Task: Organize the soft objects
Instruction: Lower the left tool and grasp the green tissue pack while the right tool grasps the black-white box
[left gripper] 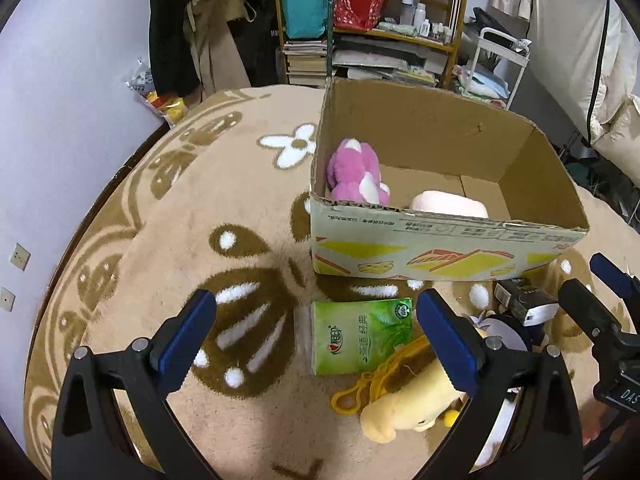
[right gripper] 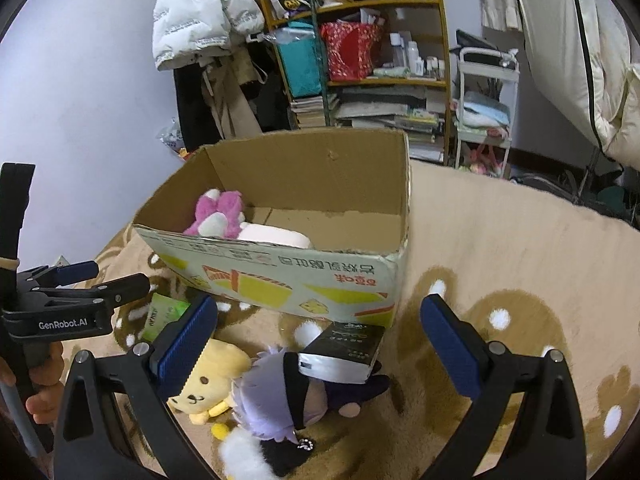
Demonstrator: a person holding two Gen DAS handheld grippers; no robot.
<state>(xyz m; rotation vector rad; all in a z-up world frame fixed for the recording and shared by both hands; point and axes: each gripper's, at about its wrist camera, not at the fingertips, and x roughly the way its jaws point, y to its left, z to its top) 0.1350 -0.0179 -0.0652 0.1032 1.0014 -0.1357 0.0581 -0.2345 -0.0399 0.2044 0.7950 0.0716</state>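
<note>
Both grippers' jaws wide open, empty; yellow plush dog (right gripper: 208, 380) and purple-haired plush doll (right gripper: 276, 404) lie on blanket before cardboard box (right gripper: 288, 280): light, squashy, likely best pinched mid-body, not by yellow cord (left gripper: 372, 380).

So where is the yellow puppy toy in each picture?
Left wrist view: the yellow plush dog lies at bottom centre-right, partly behind the right tong finger, below the green tissue pack.
Right wrist view: it lies at lower left, beside the purple-haired doll.
Shared landmark: the cardboard box.
</note>
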